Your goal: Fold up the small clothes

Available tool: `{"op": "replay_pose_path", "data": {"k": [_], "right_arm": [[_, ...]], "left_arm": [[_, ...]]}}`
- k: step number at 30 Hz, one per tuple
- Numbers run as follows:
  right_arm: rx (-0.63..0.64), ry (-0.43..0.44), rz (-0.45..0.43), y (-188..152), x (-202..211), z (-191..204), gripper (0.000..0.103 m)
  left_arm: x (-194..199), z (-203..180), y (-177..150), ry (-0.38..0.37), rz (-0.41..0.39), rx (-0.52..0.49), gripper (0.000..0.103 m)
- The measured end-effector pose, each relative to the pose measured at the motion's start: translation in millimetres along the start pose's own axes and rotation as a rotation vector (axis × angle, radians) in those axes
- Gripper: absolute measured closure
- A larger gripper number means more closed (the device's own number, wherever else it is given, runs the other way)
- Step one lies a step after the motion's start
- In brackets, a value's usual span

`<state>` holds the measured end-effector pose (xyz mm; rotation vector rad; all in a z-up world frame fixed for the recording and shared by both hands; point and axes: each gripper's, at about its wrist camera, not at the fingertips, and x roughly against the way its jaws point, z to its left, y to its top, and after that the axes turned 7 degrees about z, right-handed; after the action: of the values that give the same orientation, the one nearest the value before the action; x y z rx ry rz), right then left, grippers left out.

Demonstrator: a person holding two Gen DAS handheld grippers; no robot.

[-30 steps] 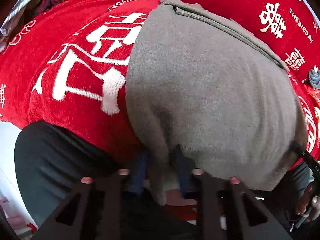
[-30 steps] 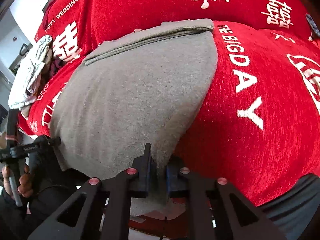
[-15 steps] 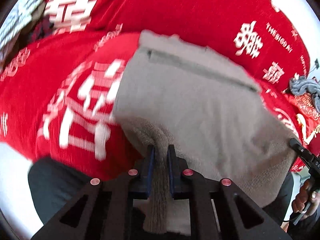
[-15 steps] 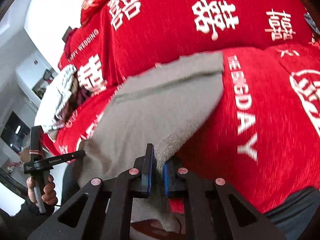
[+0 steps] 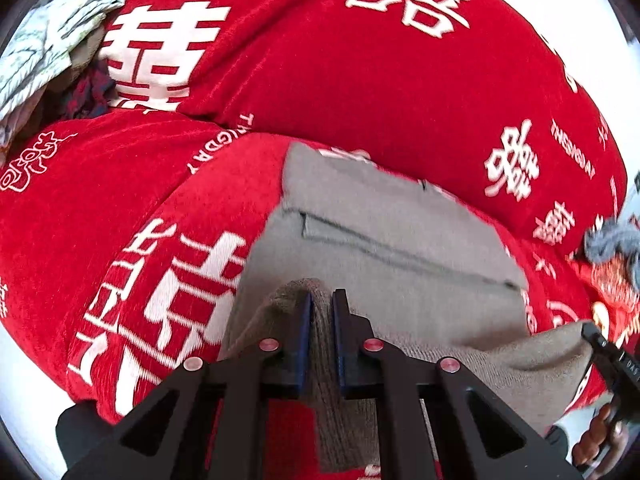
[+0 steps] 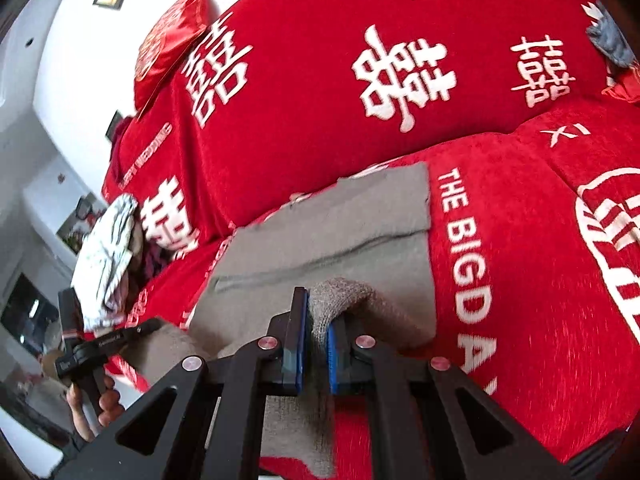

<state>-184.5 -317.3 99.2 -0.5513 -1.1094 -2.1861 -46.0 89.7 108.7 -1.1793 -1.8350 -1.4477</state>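
Both my hand-held grippers, left [image 5: 321, 300] and right [image 6: 318, 300], are clamped on the near hem corners of the grey knit garment [image 5: 400, 248], and vs 1 s ago, when the hem hung low over the front edge, I've lifted it up and fwd, so the near part now arcs above the far half that lies flat on the red wedding-print sofa cover [image 5: 360, 92]. I'd say the fold-over is approx halfway; next is laying the hem onto the far edge. Readable on the cover: "THE BIGDAY", "HAPPY WEDDING", plus white double-happiness chars.
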Motion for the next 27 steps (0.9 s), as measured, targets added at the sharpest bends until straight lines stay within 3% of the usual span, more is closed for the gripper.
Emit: {"op": "replay_pose_path", "data": {"k": [6,14,18,21,23,24,25,27], "right_arm": [[-0.01,-0.058,0.008,27.9,-29.9,-5.2,0.094],[-0.025,-0.157,0.153,35.6,-87.0,-29.5,0.093],[-0.089,-0.134,0.192,29.4,-89.2,-44.5,0.09],[-0.099,-0.12,0.185,15.5,-79.6,-46.3,0.078],[-0.091,-0.112,0.195,3.1,-77.4,-43.6,0.054],[-0.088,-0.109,0.196,-0.8,-77.1,-41.7,0.053],[-0.083,-0.103,0.197,-5.3,-76.9,-40.2,0.053],[-0.075,-0.099,0.196,-10.3,-77.6,-37.6,0.053]], "left_arm": [[-21.6,-5.4,24.0,0.035,-0.017,-0.013,0.091],[-83.1,0.8,28.2,0.083,0.093,-0.004,0.091],[-91.7,4.0,21.6,0.076,0.116,0.002,0.091],[-89.9,2.3,16.7,0.074,0.108,-0.014,0.09],[-92.2,1.9,13.0,0.057,0.132,-0.018,0.065],[-92.6,1.9,11.8,0.05,0.139,-0.015,0.034],[-90.5,1.8,8.6,0.03,0.127,-0.008,0.024],[-85.8,-2.9,4.7,0.052,0.096,-0.016,0.024]]}}
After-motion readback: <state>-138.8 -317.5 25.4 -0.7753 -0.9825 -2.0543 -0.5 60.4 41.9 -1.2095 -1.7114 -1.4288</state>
